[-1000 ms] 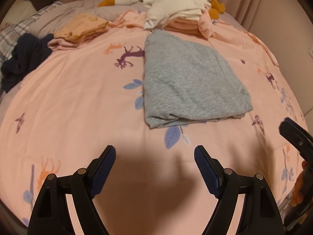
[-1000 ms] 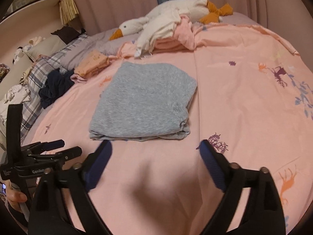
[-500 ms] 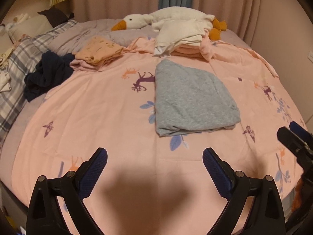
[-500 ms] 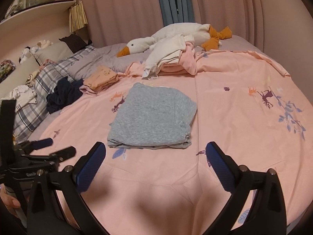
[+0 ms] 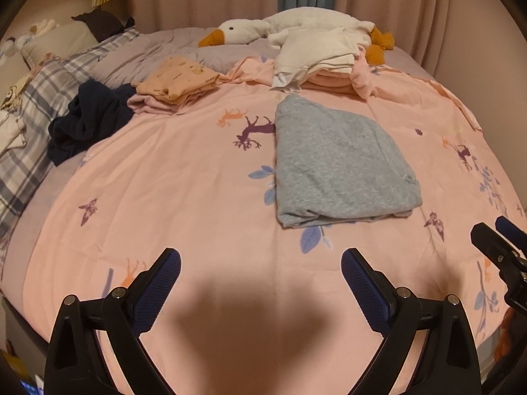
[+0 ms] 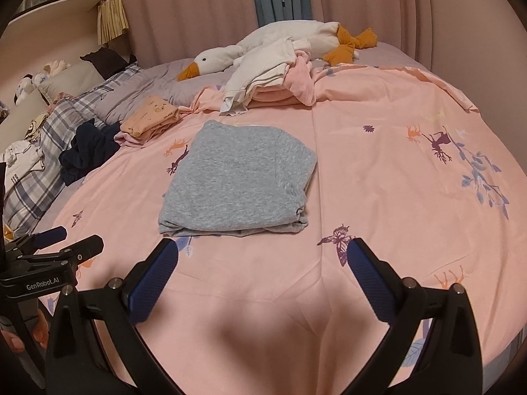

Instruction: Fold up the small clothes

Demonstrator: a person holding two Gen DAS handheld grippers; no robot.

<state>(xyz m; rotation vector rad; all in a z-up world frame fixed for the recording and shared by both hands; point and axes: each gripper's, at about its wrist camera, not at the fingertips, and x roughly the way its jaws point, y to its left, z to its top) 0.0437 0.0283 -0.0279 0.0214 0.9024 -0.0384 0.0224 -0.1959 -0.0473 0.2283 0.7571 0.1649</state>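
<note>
A grey garment (image 5: 339, 164) lies folded into a flat rectangle on the pink printed bedsheet (image 5: 184, 191); it also shows in the right wrist view (image 6: 237, 181). My left gripper (image 5: 260, 283) is open and empty, above the sheet near the bed's front edge, short of the garment. My right gripper (image 6: 262, 276) is open and empty, just in front of the garment's near edge. Each gripper shows at the edge of the other's view, the right one (image 5: 504, 250) and the left one (image 6: 62, 243).
A folded orange garment (image 5: 178, 80) on a pink one, a dark navy heap (image 5: 89, 118), and a white-and-pink clothes pile (image 5: 322, 62) lie at the back. A plush goose (image 5: 296, 29) and plaid pillow (image 5: 36, 131) lie beyond. Curtains (image 6: 362, 6) behind.
Both grippers have drawn back and up from the grey garment, so more of the bed shows. The garment has not moved. Both stay open.
</note>
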